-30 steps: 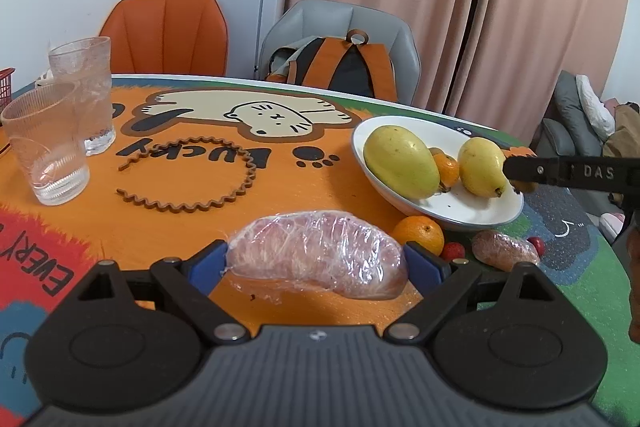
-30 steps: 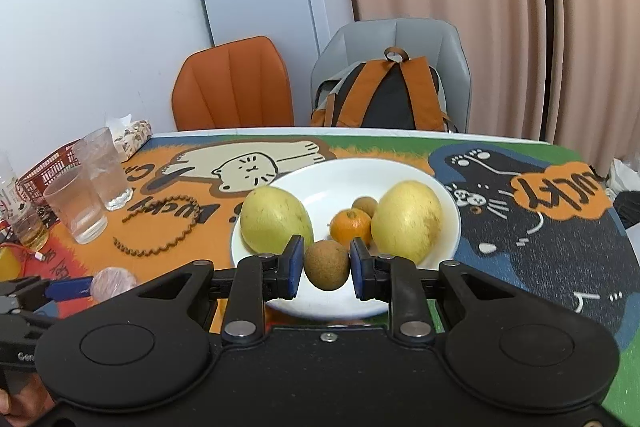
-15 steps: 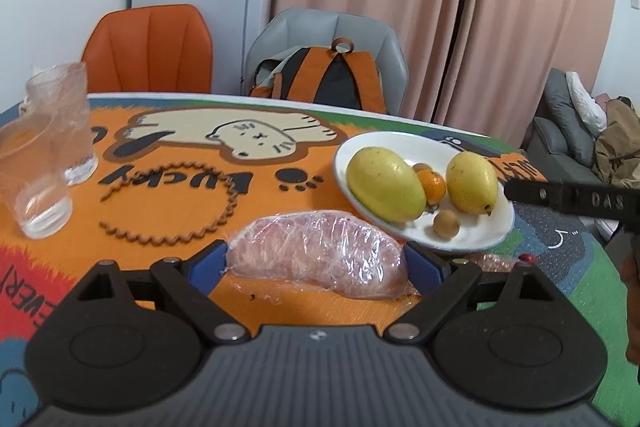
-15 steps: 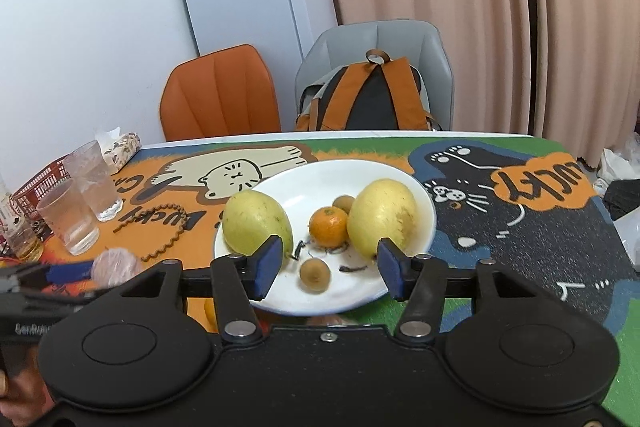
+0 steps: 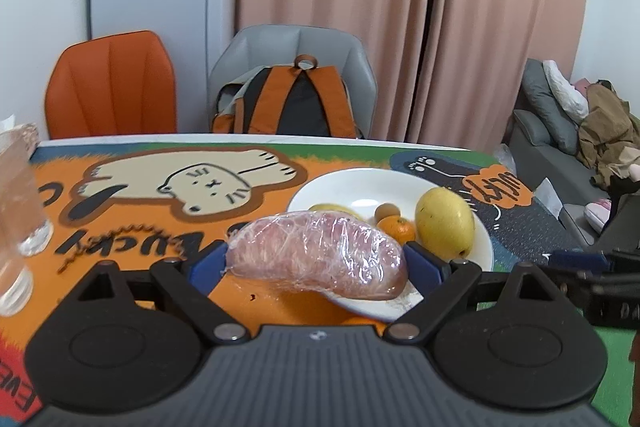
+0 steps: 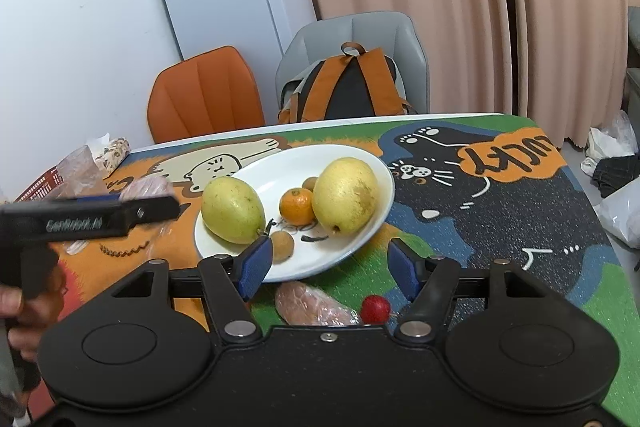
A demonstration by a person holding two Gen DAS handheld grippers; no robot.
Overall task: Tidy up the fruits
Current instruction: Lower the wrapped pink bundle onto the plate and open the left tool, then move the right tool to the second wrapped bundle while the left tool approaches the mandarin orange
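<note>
My left gripper (image 5: pixel 316 265) is shut on a plastic-wrapped pink fruit (image 5: pixel 316 253) and holds it above the near rim of the white plate (image 5: pixel 352 183). The plate (image 6: pixel 360 163) holds two yellow-green mangoes (image 6: pixel 232 209), a small orange (image 6: pixel 296 205) and two small brown fruits (image 6: pixel 282 245). My right gripper (image 6: pixel 328 267) is open and empty, just in front of the plate. Below it on the mat lie another wrapped pink fruit (image 6: pixel 316 305) and a small red fruit (image 6: pixel 376 307). The left gripper also shows in the right wrist view (image 6: pixel 92 219).
Clear glasses (image 5: pixel 20 203) stand at the table's left. A brown chain ring (image 6: pixel 124 249) lies left of the plate. An orange chair (image 5: pixel 112 91) and a grey chair with a backpack (image 5: pixel 296 103) stand behind the table. A sofa (image 5: pixel 560 131) is at the right.
My left gripper has carried the wrapped fruit right, up to the plate. My right gripper let go of the small brown fruit onto the plate, opened and drew back.
</note>
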